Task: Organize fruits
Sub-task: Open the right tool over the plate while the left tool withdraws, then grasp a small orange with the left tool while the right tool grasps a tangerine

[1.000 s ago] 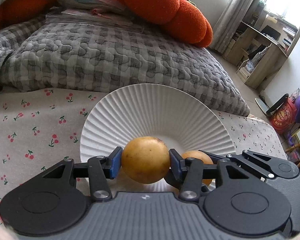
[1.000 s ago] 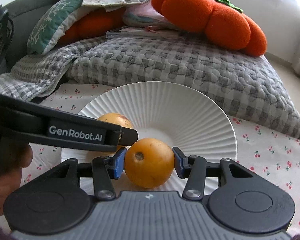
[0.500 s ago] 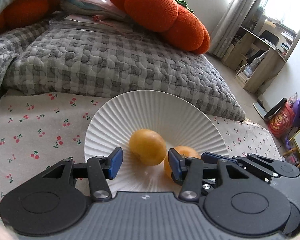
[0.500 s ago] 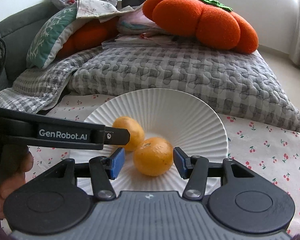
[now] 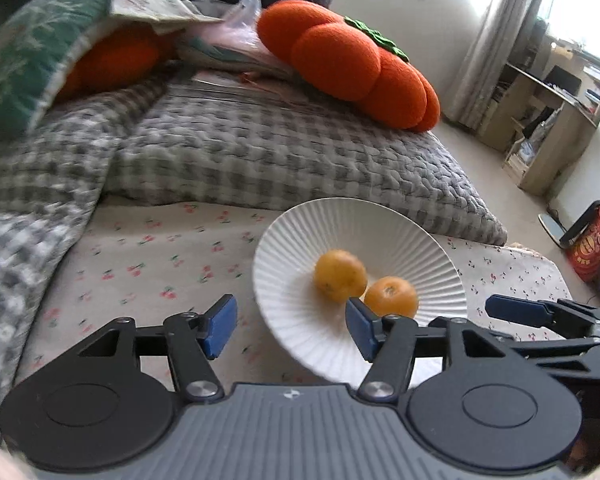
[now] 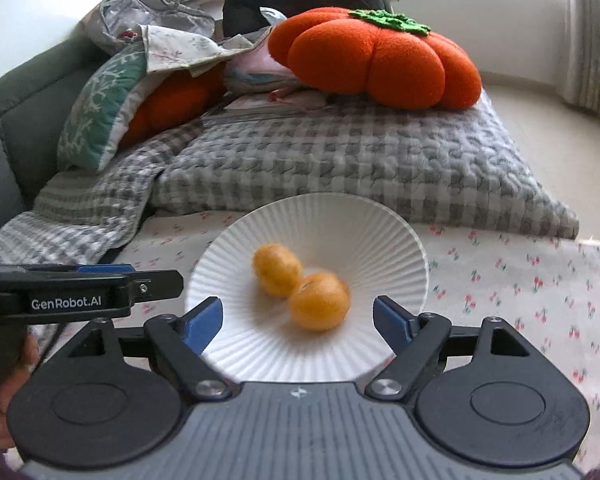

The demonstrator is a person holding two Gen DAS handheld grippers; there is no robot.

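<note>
Two orange fruits lie side by side, touching, in a white ribbed plate (image 5: 400,236) (image 6: 380,224) on the cherry-print cloth. The yellower fruit (image 5: 340,274) (image 6: 277,268) is on the left, the deeper orange fruit (image 5: 392,297) (image 6: 320,306) on the right. My left gripper (image 5: 288,326) hangs near the plate's near-left rim, its jaws opening with nothing between them. My right gripper (image 6: 298,322) is raised over the plate's near edge, its jaws opening wide. The fruits lie beyond its pads, untouched. The right gripper's finger (image 5: 516,312) shows at the left view's right side.
A grey checked quilt (image 6: 360,160) lies folded just behind the plate. Orange pumpkin cushions (image 6: 376,64) and a green patterned pillow (image 6: 100,108) are piled further back. A wooden desk (image 5: 556,120) and a red bag (image 5: 592,248) stand on the floor at right.
Both grippers let go of their fruits, which now rest in the plate. Both pulled back and up from the plate, jaws spreading; the left one shifted to the left.
</note>
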